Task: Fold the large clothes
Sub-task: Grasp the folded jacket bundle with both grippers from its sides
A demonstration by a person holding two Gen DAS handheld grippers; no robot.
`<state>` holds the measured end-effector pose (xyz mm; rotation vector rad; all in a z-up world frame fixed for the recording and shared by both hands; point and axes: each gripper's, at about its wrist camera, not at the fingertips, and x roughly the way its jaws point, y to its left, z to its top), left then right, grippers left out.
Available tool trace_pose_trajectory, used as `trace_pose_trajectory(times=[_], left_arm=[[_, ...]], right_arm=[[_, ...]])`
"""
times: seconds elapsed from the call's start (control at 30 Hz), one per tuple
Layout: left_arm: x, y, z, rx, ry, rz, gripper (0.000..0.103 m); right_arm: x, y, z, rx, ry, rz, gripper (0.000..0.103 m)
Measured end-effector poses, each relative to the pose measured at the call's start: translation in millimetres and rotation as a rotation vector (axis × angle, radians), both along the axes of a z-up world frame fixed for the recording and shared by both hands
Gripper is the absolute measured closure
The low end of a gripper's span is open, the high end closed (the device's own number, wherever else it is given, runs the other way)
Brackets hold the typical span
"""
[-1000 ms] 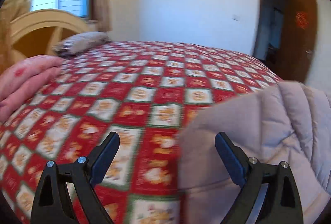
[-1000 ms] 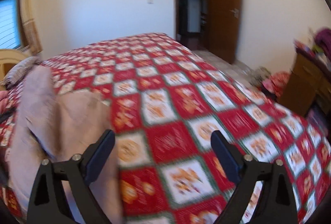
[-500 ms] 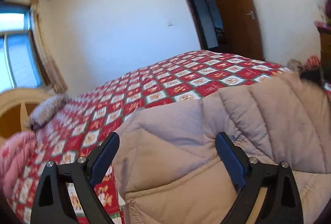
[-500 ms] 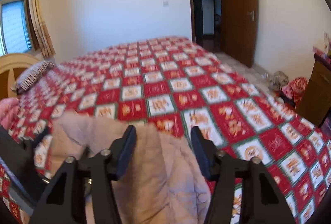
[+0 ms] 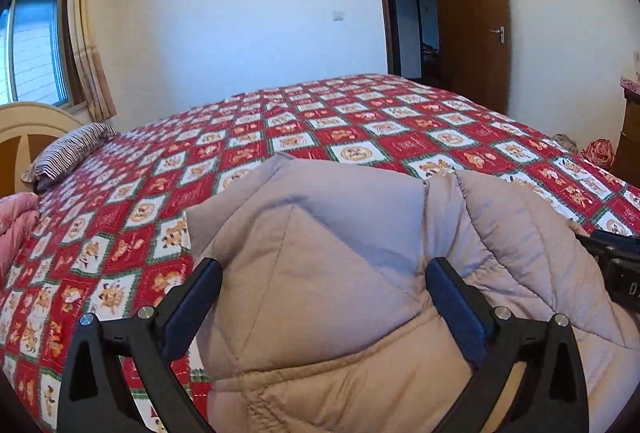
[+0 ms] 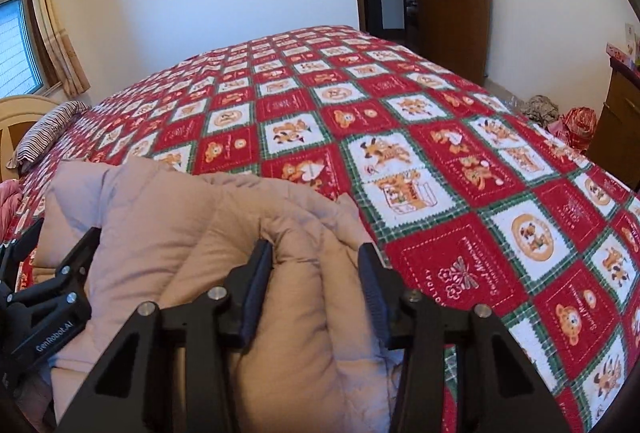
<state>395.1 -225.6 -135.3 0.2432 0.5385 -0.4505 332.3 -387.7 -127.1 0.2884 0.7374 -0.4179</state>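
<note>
- Right here at my right gripper (image 6: pixel 316 273): the fingers have narrowed from half a second ago and now sit on either side of a puffy fold of the padded jacket (image 6: pixel 224 257). They look to be pinching that ridge, not fully clamped flat.
- My left gripper (image 5: pixel 324 293) is spread wide, fingers straddling a big bulge of the jacket (image 5: pixel 340 273) without squeezing it. Released, I'd say.
- What's changed: a second ago both views mostly showed bare bedspread with the jacket off to one side; now the jacket fills the space between both sets of fingers. So I've come in on it and, I judge, the first fold grab is under way.
- The jacket lies bunched at the near edge of the bed, and my other tool pokes into each view's edge.
- Beyond it, the red checked bedspread (image 6: pixel 400 137) runs flat and open.
- Farther off: striped pillow (image 5: pixel 68 149), then the brown door (image 5: pixel 472 21).
</note>
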Motion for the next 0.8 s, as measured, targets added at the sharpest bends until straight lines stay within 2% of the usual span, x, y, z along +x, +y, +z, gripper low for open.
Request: trace_pose_trajectory(times=[0.2,0.53,0.8], left_arm=[[10.8,0.2,-9.4,-0.014,0.071,-0.01,0.001],[18.5,-3.5,-20.1,0.001,0.12,-0.011,0.001],[19.0,-5.2,-21.6,0.014,0.122,-0.006,0.001]], right_arm=[[7.0,-2.2,-12.2,0.004,0.024,-0.004,0.056],[15.3,-2.4,-26.2,-0.013,0.064,-0.011,0.056],[18.7,-2.8,-32.8,-0.018,0.079,-0.016,0.056]])
